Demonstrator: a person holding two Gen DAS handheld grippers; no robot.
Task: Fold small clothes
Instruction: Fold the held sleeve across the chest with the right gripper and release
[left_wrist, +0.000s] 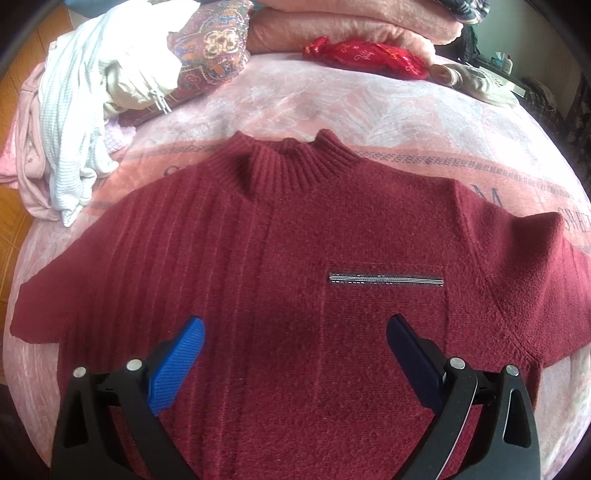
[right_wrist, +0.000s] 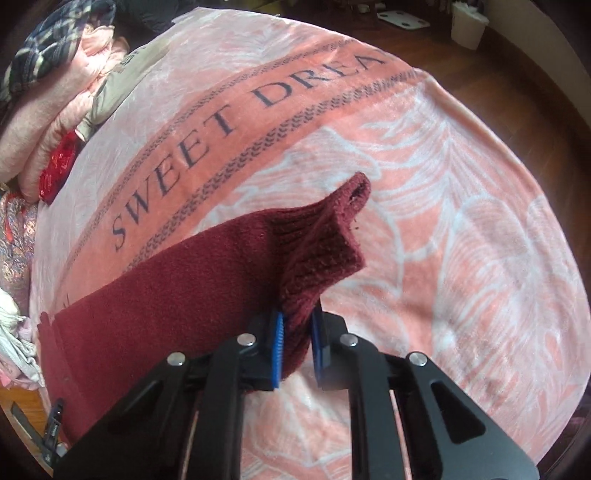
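My right gripper (right_wrist: 298, 343) pinches the sleeve cuff (right_wrist: 325, 254) of the maroon sweater (left_wrist: 295, 258) spread on the bed (right_wrist: 461, 240), sleeve running leftward toward the body, where my left gripper (left_wrist: 295, 328) hovers, jaws spread.

Only readable text is on the pink blanket (right_wrist: 461, 229) covering the bed. From the right wrist view, big dark capitals run along its salmon band (right_wrist: 236, 122): "SWEET DREA", with the rest cut off at the blanket's edge. From the left wrist view the same band (left_wrist: 524, 184) shows an "M" and maybe "SHEE" right of the maroon sweater (left_wrist: 295, 258). The sweater's striped chest patch (left_wrist: 385, 279) has marks too small to read.
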